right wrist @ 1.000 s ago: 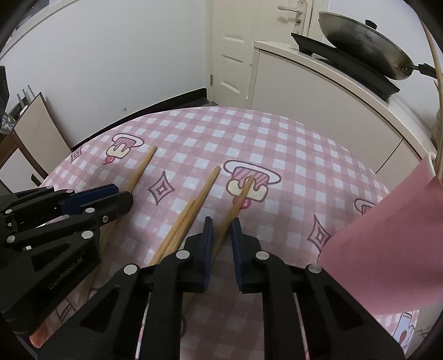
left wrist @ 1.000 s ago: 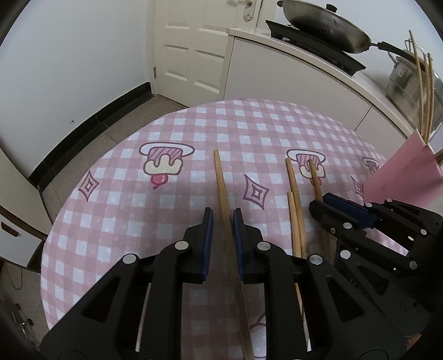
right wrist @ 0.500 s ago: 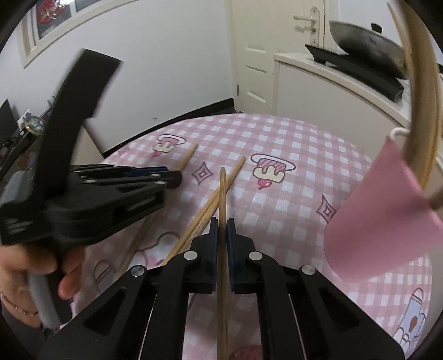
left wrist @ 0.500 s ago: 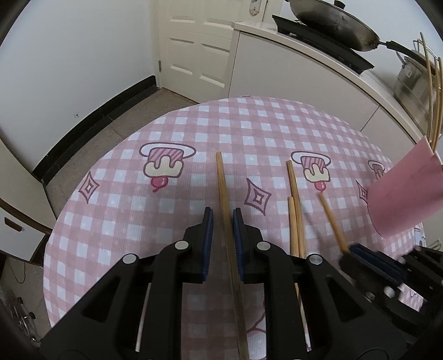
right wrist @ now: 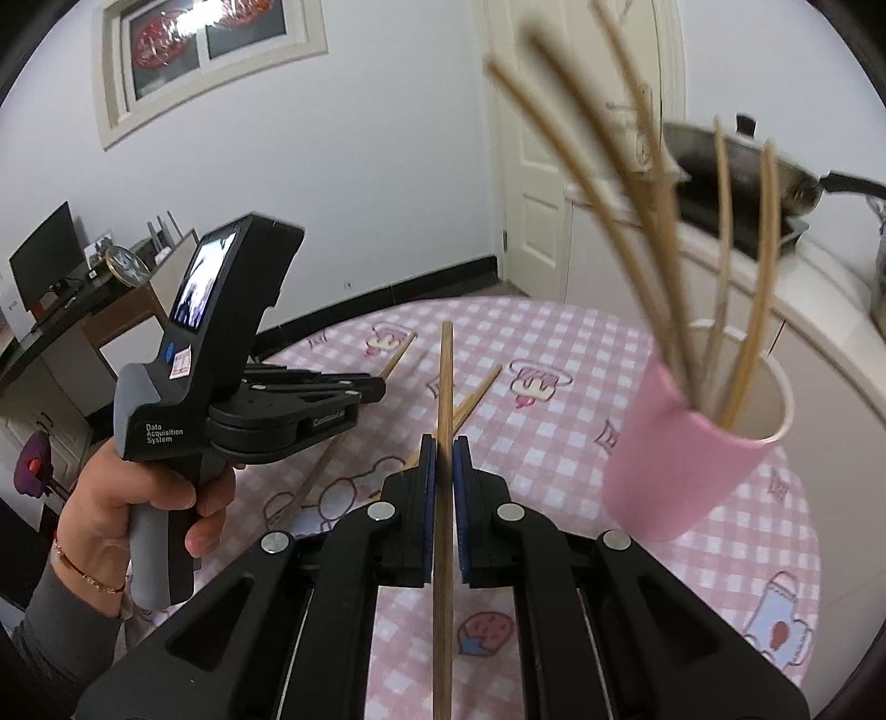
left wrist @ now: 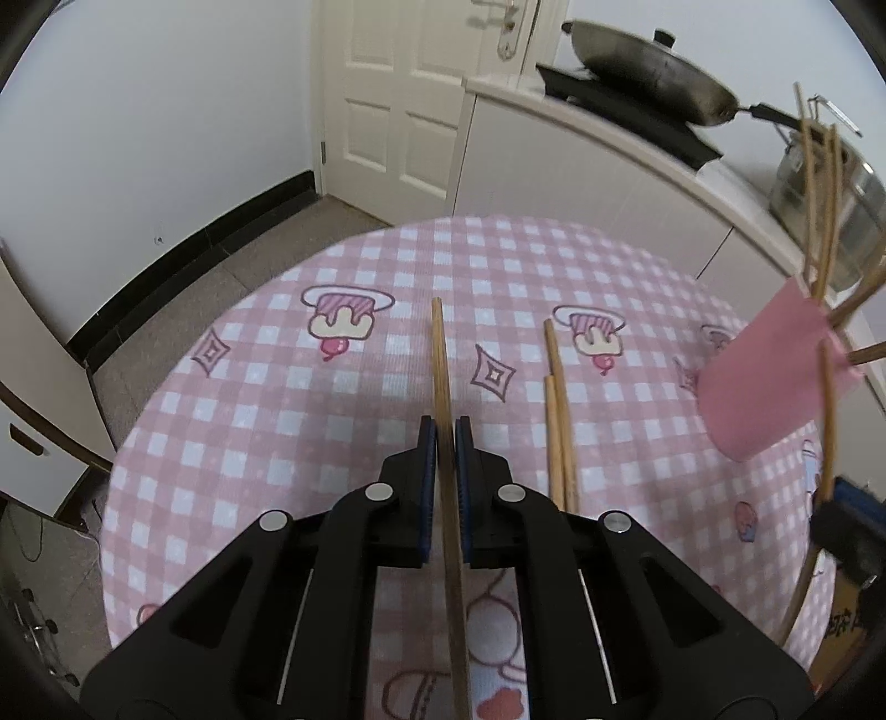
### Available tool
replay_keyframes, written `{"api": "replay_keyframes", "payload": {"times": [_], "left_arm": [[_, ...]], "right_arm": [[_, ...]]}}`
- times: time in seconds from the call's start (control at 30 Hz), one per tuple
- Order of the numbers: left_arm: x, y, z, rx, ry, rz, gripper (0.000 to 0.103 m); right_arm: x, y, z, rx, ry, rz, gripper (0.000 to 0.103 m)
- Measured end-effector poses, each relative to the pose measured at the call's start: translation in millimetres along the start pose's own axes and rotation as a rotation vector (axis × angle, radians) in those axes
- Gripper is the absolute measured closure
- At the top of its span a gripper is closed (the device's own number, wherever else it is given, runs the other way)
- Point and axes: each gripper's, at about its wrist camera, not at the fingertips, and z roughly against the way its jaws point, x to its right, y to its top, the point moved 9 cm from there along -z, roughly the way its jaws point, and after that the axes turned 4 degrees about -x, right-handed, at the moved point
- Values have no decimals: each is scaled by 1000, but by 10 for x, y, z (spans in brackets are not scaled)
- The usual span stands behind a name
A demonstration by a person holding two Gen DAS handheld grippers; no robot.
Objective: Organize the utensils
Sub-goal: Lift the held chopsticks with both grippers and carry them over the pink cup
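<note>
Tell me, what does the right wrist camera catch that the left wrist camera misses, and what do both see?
Only the right wrist view shows the person's hand gripping the left gripper's handle, that tool's small screen, a framed picture on the wall and the inside of the pink cup. Only the left wrist view shows two chopsticks lying side by side on the cloth and the steel pot. Both show the checked tablecloth, the cup holding chopsticks, the wok and a chopstick clamped in each gripper.

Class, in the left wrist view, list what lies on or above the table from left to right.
Chopstick clamped in the left gripper → two loose chopsticks lying on the tablecloth → pink cup holding chopsticks → right gripper at the edge.
</note>
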Motion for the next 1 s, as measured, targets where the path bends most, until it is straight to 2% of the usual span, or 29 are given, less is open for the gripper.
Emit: {"api": "replay_keyframes", "payload": {"times": [0.23, 0.6, 0.73, 0.87, 1.0], "left_arm": [[-1, -42, 224, 36, -9, 5, 96], [93, 24, 809, 145, -63, -8, 96], [56, 13, 710, 109, -36, -11, 96], [-18, -44, 475, 35, -41, 31, 95], [-21, -103, 364, 4, -26, 22, 95]], "right_arm": [[99, 165, 417, 101, -22, 6, 98], [385, 460, 940, 223, -82, -5, 98], [355, 427, 969, 227, -56, -4, 98], [288, 440, 1038, 240, -39, 16, 98], [291, 478, 1053, 239, -51, 38, 98]]}}
